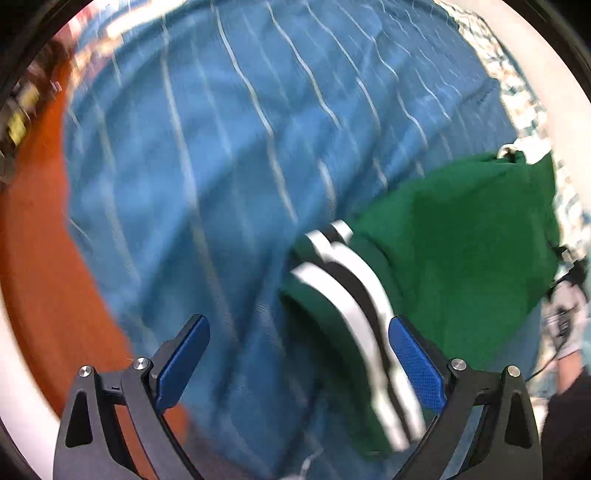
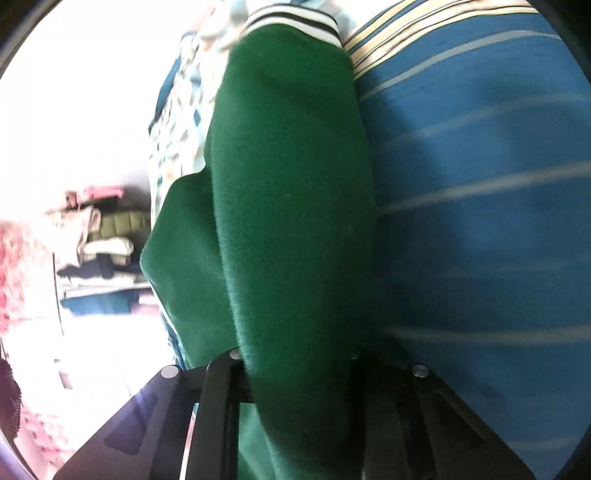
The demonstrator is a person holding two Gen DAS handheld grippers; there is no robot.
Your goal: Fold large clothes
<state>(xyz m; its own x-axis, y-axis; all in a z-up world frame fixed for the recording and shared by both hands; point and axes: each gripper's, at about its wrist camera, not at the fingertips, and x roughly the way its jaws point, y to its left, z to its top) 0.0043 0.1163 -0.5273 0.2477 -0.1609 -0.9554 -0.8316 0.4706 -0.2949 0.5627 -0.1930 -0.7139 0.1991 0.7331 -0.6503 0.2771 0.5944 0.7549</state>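
A green jacket (image 1: 454, 236) with a black-and-white striped ribbed band (image 1: 354, 295) lies on a blue striped bed cover (image 1: 221, 166). My left gripper (image 1: 299, 354) is open just above the cover, and the striped band lies between its blue pads (image 1: 181, 365). In the right wrist view the green jacket (image 2: 291, 206) fills the middle and drapes over my right gripper (image 2: 295, 369), which is shut on it; its fingertips are hidden by the cloth. The striped band (image 2: 291, 22) shows at the top.
The blue striped cover (image 2: 480, 221) is right of the jacket. An orange surface (image 1: 44, 266) borders the cover on the left. A patterned cloth (image 1: 524, 103) lies at the far right. A stack of folded clothes (image 2: 103, 258) sits at the left.
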